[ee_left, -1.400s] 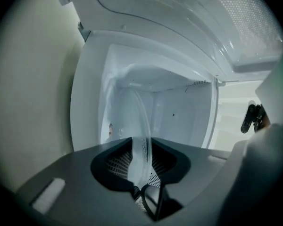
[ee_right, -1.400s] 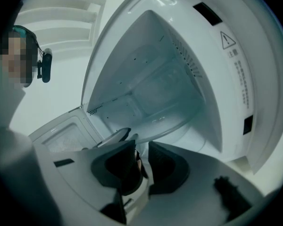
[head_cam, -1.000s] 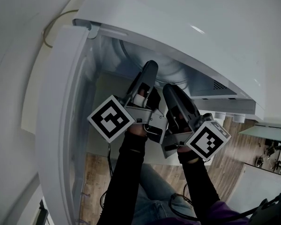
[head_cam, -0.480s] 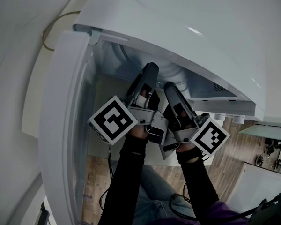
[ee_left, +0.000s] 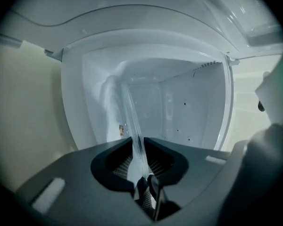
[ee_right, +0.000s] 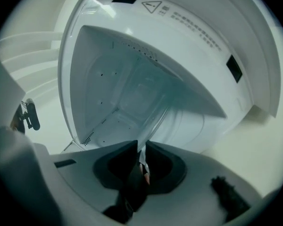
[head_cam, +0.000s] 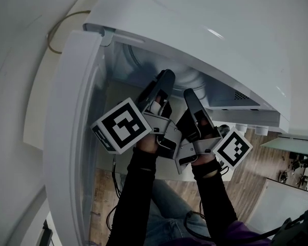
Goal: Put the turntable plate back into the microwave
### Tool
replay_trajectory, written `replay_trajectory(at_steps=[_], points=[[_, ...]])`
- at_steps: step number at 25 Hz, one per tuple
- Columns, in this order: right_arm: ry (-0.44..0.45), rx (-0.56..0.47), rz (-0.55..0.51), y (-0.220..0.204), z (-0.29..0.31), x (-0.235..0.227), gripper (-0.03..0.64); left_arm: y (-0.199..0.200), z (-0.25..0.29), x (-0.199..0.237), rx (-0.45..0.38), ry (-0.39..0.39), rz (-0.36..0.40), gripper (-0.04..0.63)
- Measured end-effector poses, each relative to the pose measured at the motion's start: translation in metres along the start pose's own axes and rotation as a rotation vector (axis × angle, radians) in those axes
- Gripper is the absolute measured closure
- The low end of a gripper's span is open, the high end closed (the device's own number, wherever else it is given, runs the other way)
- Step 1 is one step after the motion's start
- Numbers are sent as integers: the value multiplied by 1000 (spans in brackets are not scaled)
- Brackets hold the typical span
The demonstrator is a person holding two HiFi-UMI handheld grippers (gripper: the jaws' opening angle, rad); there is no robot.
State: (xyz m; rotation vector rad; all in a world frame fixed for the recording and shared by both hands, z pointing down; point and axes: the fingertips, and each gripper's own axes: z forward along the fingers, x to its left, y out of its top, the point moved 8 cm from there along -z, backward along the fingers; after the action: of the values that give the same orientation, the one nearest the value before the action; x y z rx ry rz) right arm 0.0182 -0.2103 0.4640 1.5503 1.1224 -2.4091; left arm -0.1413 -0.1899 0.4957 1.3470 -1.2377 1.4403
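The step in hand looks like easing the clear round glass turntable plate through the mouth of the white microwave, whose white door stands swung open at the left. Done well, both hands would travel together so the glass stays flat between them and clear of the opening's frame. It would then be lowered squarely onto the middle of the cavity before either grip loosens, since glass held by a thin rim may slip or chip. The jaws of the left gripper and the right gripper have just been closing, and each pair pinches the plate's near rim. The plate is transparent, smooth and faintly bluish. It reaches partly into the cavity, and whether it touches the floor cannot be told.
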Motion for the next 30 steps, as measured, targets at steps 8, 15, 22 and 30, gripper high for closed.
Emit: replay_trajectory(at_steps=[8,15,22,30], points=[[1,-24,41,2,-1,-5,560,-3,-2,-1,51,10,48,526],[-11,-26,31,3,-1,-9,560,-9,-8,1,87,4,45,523],[-27,-8,43,-2,1,-19,560,-18,-21,13,52,-4,-93,548],[-45,-4,37,-3,4,-22,560,-22,-25,19,45,0,-121,554]])
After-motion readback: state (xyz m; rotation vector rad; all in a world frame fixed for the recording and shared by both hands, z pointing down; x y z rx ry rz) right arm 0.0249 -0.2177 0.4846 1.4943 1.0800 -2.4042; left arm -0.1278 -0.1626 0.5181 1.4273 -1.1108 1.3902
